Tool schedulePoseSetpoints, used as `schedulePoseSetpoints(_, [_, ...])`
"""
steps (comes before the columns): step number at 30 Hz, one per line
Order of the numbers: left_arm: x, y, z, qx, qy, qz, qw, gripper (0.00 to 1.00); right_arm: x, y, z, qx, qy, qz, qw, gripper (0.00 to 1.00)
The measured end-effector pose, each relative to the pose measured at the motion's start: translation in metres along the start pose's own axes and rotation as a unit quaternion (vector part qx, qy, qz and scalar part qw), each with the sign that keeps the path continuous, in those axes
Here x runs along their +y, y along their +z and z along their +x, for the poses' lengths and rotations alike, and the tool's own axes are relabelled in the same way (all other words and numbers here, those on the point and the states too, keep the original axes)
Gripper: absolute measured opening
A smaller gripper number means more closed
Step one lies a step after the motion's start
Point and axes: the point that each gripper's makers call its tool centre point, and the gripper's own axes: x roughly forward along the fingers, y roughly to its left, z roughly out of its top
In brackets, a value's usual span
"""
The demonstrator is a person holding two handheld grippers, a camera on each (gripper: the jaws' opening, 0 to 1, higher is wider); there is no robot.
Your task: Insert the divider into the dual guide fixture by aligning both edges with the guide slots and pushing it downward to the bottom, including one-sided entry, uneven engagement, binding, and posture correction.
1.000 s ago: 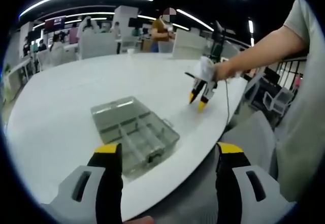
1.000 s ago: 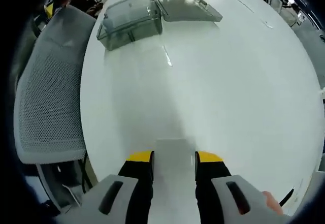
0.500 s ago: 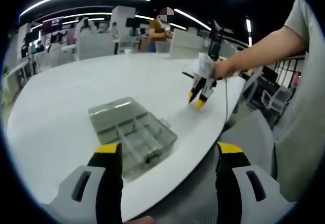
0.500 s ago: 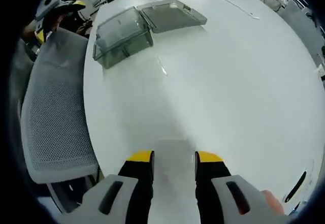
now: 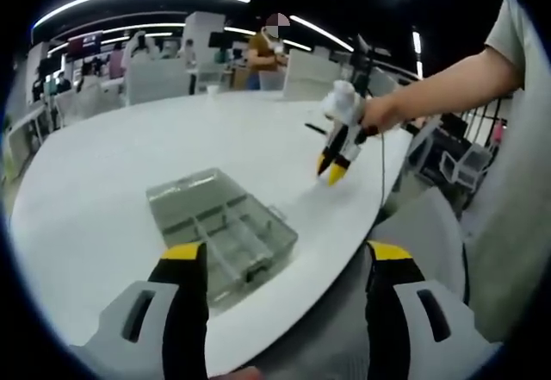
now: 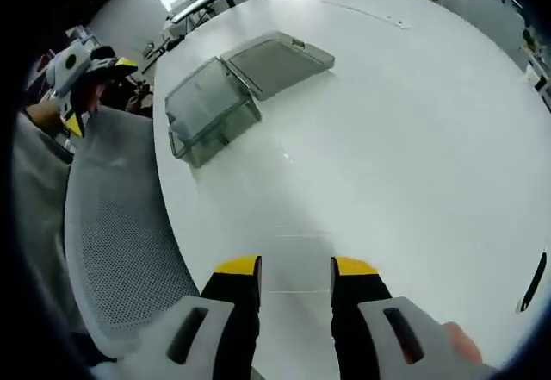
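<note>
A clear plastic compartment box (image 5: pixel 225 230) lies on the white table with its lid (image 6: pixel 277 56) folded open flat behind it. The box body (image 6: pixel 211 113) has inner walls forming several cells. My left gripper (image 5: pixel 288 259) hovers at the table's near edge in front of the box, open wide with nothing between its jaws. My right gripper (image 6: pixel 295 270) is above bare table, well away from the box, shut on a thin clear divider (image 6: pixel 297 264) whose faint outline shows between the jaws. A hand holds the right gripper (image 5: pixel 332 166) tilted down over the table. The left gripper (image 6: pixel 76 77) appears at the far left.
A grey mesh chair (image 6: pixel 116 251) stands at the table edge between the two grippers, its seat (image 5: pixel 424 229) close to the person's body. The round white table (image 6: pixel 405 139) stretches away bare. Other tables, chairs and people fill the background.
The right gripper has risen and tilted further from the table with the divider still in it. Both views have shifted with the hands; the box has stayed put.
</note>
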Motion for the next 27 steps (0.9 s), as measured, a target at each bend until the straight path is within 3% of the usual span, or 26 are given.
schedulePoseSetpoints(3, [0.0, 0.001, 0.001, -0.002, -0.002, 0.001, 1.0, 0.73, 0.002, 0.002, -0.003, -0.01, 0.007, 0.008, 0.9999, 0.27])
schedulePoseSetpoints(13, [0.001, 0.004, 0.002, -0.007, -0.003, 0.002, 1.0, 0.73, 0.015, 0.021, -0.013, -0.075, 0.06, 0.111, 0.9891, 0.27])
schedulePoseSetpoints(17, [0.001, 0.004, 0.002, -0.008, -0.002, 0.002, 1.0, 0.73, 0.018, 0.022, -0.015, -0.078, 0.062, 0.112, 0.9887, 0.27])
schedulePoseSetpoints(27, [0.003, 0.005, 0.001, -0.009, -0.002, 0.004, 1.0, 0.73, 0.026, 0.029, -0.019, -0.098, 0.084, 0.154, 0.9796, 0.27])
